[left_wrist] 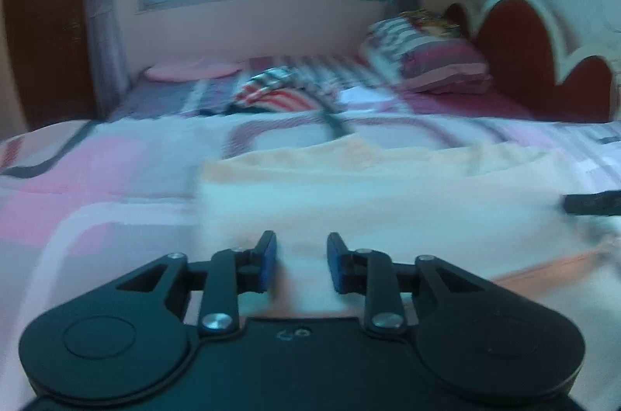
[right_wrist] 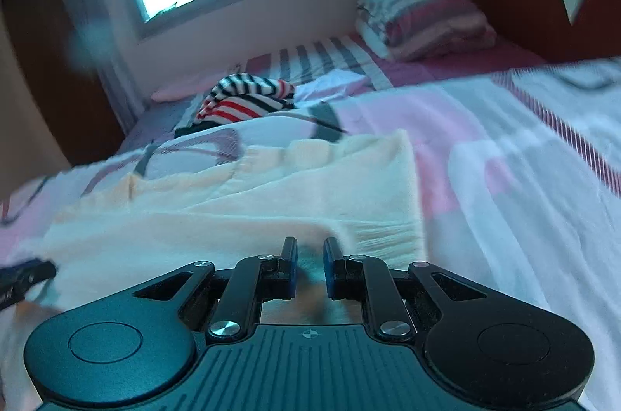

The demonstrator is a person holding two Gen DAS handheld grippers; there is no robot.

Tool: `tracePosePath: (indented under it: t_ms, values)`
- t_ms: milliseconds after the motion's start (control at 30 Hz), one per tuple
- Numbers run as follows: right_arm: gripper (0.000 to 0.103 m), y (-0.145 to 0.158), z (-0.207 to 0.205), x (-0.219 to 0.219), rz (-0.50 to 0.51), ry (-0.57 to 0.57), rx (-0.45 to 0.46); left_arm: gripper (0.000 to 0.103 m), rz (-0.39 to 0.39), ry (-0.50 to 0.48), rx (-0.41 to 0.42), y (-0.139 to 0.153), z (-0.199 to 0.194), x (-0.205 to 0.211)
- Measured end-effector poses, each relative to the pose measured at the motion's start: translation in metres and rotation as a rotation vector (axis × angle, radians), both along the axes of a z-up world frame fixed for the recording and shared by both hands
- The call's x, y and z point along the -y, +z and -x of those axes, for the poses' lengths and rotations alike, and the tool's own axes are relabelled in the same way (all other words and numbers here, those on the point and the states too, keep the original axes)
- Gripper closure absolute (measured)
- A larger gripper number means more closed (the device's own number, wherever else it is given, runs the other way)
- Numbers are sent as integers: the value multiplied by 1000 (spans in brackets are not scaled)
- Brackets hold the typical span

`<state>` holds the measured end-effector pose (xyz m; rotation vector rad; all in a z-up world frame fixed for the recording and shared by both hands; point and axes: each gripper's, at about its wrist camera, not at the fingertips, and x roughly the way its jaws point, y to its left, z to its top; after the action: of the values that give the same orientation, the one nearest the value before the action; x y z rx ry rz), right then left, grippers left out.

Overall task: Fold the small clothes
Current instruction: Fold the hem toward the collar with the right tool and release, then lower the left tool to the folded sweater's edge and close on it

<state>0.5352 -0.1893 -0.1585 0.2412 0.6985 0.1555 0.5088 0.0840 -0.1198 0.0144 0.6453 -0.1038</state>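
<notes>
Right gripper [right_wrist: 310,265] pinching cream garment [right_wrist: 240,201]; left gripper [left_wrist: 300,261] narrowly parted over it; no legible writing.

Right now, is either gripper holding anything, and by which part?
Right gripper pinches the cream garment at its near edge. Left gripper stands open, holding nothing.

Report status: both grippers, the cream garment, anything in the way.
Left gripper open over cream garment. Right gripper narrowly parted at its ribbed edge, grip unclear. Striped clothes lie farther up the bed, clear of the work.
</notes>
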Motion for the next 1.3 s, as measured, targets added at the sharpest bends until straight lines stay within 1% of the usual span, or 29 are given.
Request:
tracePosePath:
  t_ms: [33, 100, 167, 200, 267, 333, 400, 467, 500, 600, 633, 667, 700, 767, 800, 833, 867, 900, 967, 1067, 1100, 1167, 1233, 1300]
  values:
    - [89, 4, 6, -10, -1, 30, 19, 74, 5, -19, 1, 1, 2, 11]
    - [89, 6, 13, -25, -24, 84, 15, 75, 7, -48, -9, -2, 2, 34]
    - [89, 2, 21, -46, 0, 142, 12, 74, 24, -64, -21, -6, 3, 51]
    - [89, -1, 24, -52, 18, 162, 22, 72, 21, -68, -23, -7, 4, 56]
    - [89, -4, 30, -53, 49, 178, 37, 72, -3, -59, -23, -8, 8, 56]
    - [89, -7, 32, -36, 54, 149, 32, 71, -18, -16, -27, -11, 13, 41]
    - [89, -11, 31, -7, 73, 73, 22, 71, -6, 57, -30, -11, 18, 17]
    - [89, -12, 35, 20, 33, 40, 14, 72, 28, 108, -34, -12, 26, -3]
    - [89, -12, 36, 30, 16, 31, 15, 72, 31, 120, -35, -11, 29, -8]
    - [89, -10, 40, 38, 19, 28, 23, 72, 7, 132, -39, -9, 32, -6]
    - [89, -9, 40, 36, 30, 34, 22, 75, -4, 138, -41, -7, 33, -2]
    - [89, -7, 40, 35, 42, 36, 22, 74, -2, 142, -35, -4, 34, 0]
    - [89, -2, 43, 36, 41, 32, 29, 72, -4, 138, -26, -2, 36, 1]
    - [89, 5, 50, 40, 40, 28, 59, 71, -53, 141, -58, -9, 33, 3]
    - [89, 1, 47, 41, 55, 25, 35, 71, -54, 137, -52, -11, 33, 4]
    - [89, -6, 44, 42, 58, 34, -13, 71, -59, 136, -52, -10, 33, 6]
    - [89, -8, 46, 44, 57, 48, -2, 71, -62, 135, -53, -8, 34, 7]
    - [89, -6, 46, 44, 64, 57, -7, 70, -63, 133, -54, -6, 36, 7]
    - [89, 3, 53, 47, 51, 51, -5, 64, -76, 134, -52, -3, 45, 7]
    - [89, 12, 73, 54, 14, 41, -6, 60, -87, 136, -62, 0, 68, 5]
    - [89, 15, 80, 55, 10, 44, -5, 56, -89, 132, -66, 1, 76, 5]
    - [89, 20, 101, 57, -6, 55, -11, 50, -107, 118, -76, 5, 102, 5]
    - [89, 25, 124, 63, -33, 52, -17, 41, -134, 97, -78, 8, 126, 6]
    - [89, 29, 147, 67, -29, 31, -26, 39, -165, 86, -80, 10, 153, 5]
